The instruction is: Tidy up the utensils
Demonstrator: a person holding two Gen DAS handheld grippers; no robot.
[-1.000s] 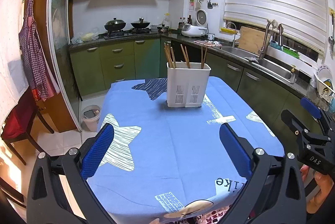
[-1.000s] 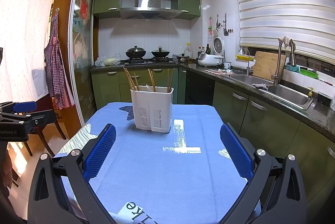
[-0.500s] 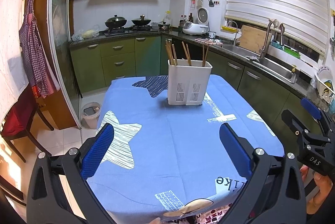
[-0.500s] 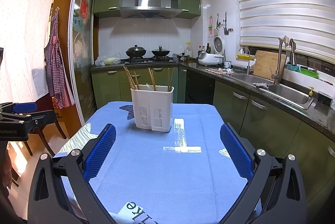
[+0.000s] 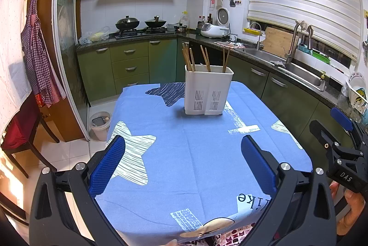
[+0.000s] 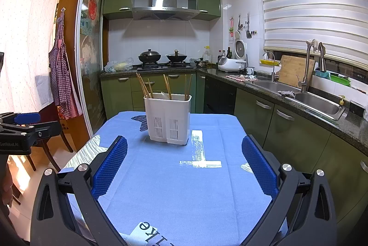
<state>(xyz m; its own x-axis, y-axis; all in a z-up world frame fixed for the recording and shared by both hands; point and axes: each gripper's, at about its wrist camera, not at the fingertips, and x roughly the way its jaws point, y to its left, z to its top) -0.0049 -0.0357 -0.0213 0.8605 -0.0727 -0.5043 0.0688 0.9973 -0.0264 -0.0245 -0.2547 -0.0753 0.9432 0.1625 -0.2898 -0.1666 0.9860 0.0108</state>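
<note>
White plastic utensil holder (image 5: 208, 89): upright toward the far end of the table, resting on the blue tablecloth (image 5: 195, 154), slotted vents in its near face. Contents: wooden chopsticks (image 5: 192, 57), several, standing on end and leaning in loose groups at left, middle and right; a pale item shows at the rim in the right wrist view, kind not legible. Cloth otherwise bare of loose utensils in both views. Left gripper (image 5: 182, 162): jaws spread wide, nothing between the blue pads, held over the near end of the table, well apart from the holder. Right gripper (image 6: 184, 163): likewise wide open and empty, near end, aimed at the holder. Stage: arrangement fits either utensils already gathered in the holder or a holder yet to be sorted by compartment; the pictures do not settle which. Handling notes, should any chopstick need a grip: pinch on the upper shaft, clear of its neighbours; lift along the stick's own lean; the light holder may tip or slide on cloth, so steady its wall with the other gripper.
</note>
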